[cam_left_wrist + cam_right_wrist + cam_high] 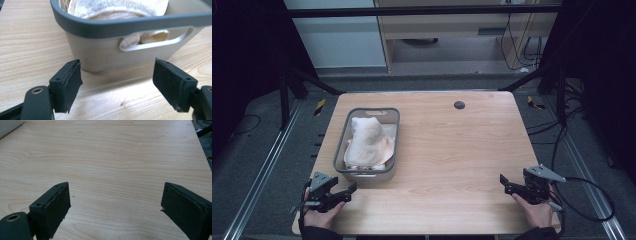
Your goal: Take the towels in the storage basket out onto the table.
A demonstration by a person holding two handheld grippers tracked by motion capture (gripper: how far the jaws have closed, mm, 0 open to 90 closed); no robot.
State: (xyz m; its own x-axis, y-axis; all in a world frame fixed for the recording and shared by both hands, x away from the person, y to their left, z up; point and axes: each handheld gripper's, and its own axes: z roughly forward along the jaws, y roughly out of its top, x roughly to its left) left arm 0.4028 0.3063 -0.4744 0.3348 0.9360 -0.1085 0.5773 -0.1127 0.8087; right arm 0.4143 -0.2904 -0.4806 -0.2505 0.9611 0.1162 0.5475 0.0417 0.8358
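A grey basket [368, 176] stands on the left half of the wooden table [452, 150], with a cream towel [369, 140] bundled inside. My left gripper [348, 192] rests near the front edge, just short of the basket's near end, open and holding nothing. In the left gripper view, the gripper [117, 72] faces the basket's handle wall [100, 53], and the towel [112, 7] shows above the rim. My right gripper [503, 184] sits at the front right, open over bare wood. In the right gripper view, the gripper [115, 195] has nothing between its pads.
A small black round cap [459, 105] is set into the table near its far edge. A corner of the basket [7, 126] shows at the top left of the right gripper view. Cables [584, 200] lie on the floor to the right of the table.
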